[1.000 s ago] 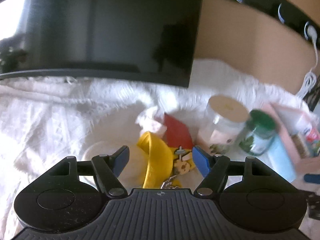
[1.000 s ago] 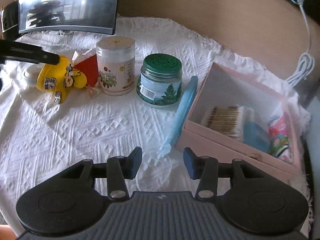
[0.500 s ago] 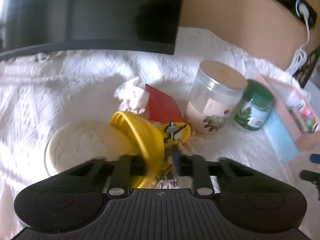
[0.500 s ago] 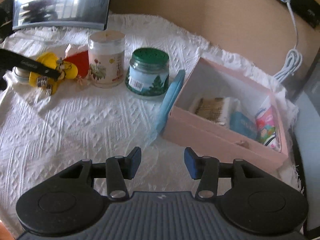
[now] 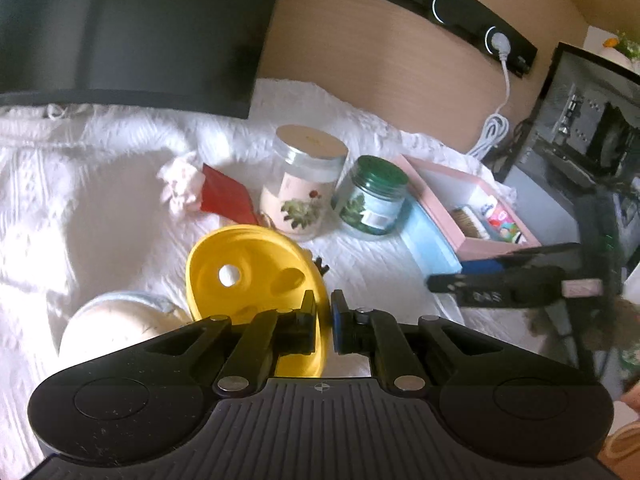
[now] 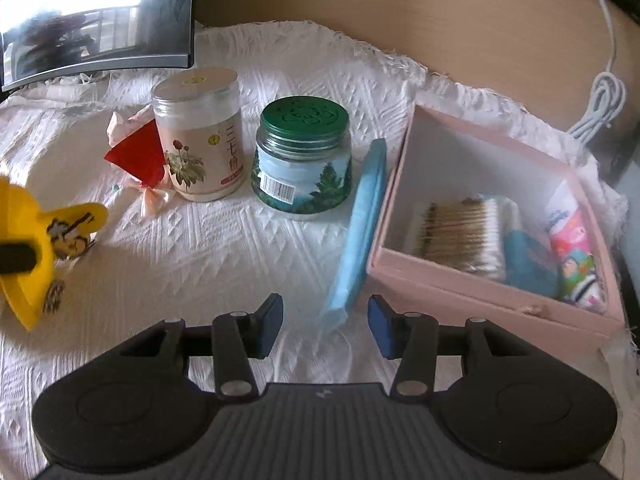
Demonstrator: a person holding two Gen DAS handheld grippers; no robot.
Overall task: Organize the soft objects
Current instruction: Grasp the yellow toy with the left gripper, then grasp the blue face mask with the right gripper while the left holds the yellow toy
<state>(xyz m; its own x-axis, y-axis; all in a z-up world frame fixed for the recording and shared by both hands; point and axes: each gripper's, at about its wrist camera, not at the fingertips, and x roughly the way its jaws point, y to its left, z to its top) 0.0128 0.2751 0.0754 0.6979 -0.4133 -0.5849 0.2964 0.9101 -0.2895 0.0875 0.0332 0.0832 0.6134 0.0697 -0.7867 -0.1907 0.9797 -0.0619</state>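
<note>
My left gripper is shut on the rim of a yellow soft toy and holds it above the white cloth; the toy also shows at the left edge of the right wrist view. My right gripper is open and empty, low over the cloth by the near end of a blue pack that leans on the pink box. The box holds cotton swabs, a blue item and a printed tube. A red pouch with pink fabric lies left of the jars.
A cream-lidded jar and a green-lidded jar stand mid-cloth. A round cream pad lies under the toy. A dark monitor stands behind, a white cable at the back right. The right gripper appears in the left wrist view.
My left gripper closed on the yellow toy and lifted it off the cloth. My right gripper moved closer toward the blue pack and pink box, staying open.
</note>
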